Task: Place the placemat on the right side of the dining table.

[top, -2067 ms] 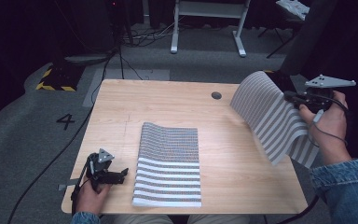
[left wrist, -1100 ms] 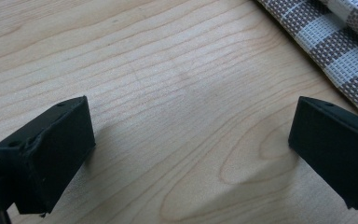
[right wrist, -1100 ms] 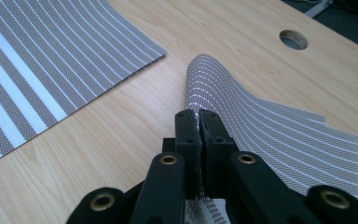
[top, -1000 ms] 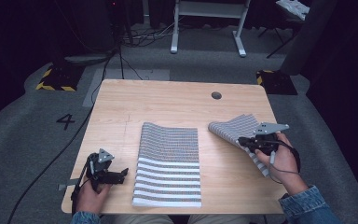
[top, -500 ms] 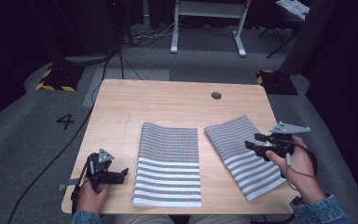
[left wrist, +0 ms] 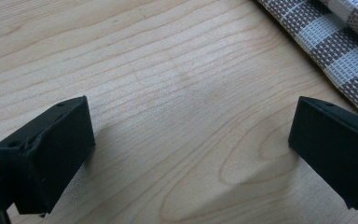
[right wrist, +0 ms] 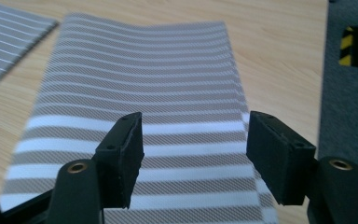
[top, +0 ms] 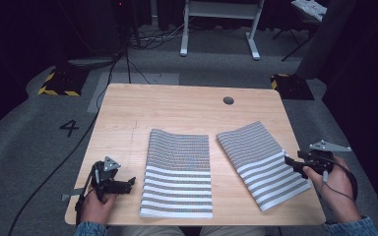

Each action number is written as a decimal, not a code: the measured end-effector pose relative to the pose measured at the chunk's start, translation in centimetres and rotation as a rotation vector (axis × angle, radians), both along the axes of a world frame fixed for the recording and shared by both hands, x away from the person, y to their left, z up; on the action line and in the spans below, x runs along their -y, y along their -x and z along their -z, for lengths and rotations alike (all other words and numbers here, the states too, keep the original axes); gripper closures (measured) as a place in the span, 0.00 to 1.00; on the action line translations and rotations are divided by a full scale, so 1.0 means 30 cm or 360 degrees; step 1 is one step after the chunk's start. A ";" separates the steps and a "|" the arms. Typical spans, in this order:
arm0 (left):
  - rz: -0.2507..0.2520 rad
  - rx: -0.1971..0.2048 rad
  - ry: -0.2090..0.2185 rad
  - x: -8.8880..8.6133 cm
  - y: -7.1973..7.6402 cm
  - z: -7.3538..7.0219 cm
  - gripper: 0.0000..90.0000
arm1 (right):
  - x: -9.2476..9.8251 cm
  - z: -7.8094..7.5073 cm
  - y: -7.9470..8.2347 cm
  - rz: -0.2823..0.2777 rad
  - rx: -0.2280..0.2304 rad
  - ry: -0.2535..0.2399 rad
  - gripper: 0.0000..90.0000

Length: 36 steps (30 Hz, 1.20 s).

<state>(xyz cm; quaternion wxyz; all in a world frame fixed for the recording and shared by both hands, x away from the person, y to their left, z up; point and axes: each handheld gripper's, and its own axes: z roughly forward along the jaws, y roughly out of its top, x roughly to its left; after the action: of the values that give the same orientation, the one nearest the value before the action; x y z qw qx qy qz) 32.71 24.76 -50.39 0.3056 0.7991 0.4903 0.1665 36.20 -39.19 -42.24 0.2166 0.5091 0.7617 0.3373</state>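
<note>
Striped right mat (top: 263, 162) lies flat on the worktop (top: 177, 110) beside the middle mat (top: 178, 172) in the high view. Left tongs (left wrist: 186, 154) gape wide over bare wood. Right tongs (right wrist: 193, 154), jaws just opening, hover empty above the mat's edge.

The right-hand striped mat (top: 263, 162), held up in the air at the upper right of the high view two seconds ago, now lies flat at the lower right of the table (top: 177, 105) (askew, beside the other mat). The right gripper (top: 291, 164) has let go: its jaws have just been opening, nothing between them, and it has drawn back to the mat's right edge.
</note>
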 end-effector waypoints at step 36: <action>-0.0001 0.0000 0.0001 0.000 0.000 0.000 0.00 | 0.055 0.208 0.049 0.0054 -0.0160 0.0073 0.77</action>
<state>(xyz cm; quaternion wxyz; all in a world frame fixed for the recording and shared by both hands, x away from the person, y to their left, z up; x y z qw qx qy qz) 32.71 24.76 -50.39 0.3057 0.7989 0.4906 0.1663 34.72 -40.84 -48.47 0.1955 0.5331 0.7704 0.2899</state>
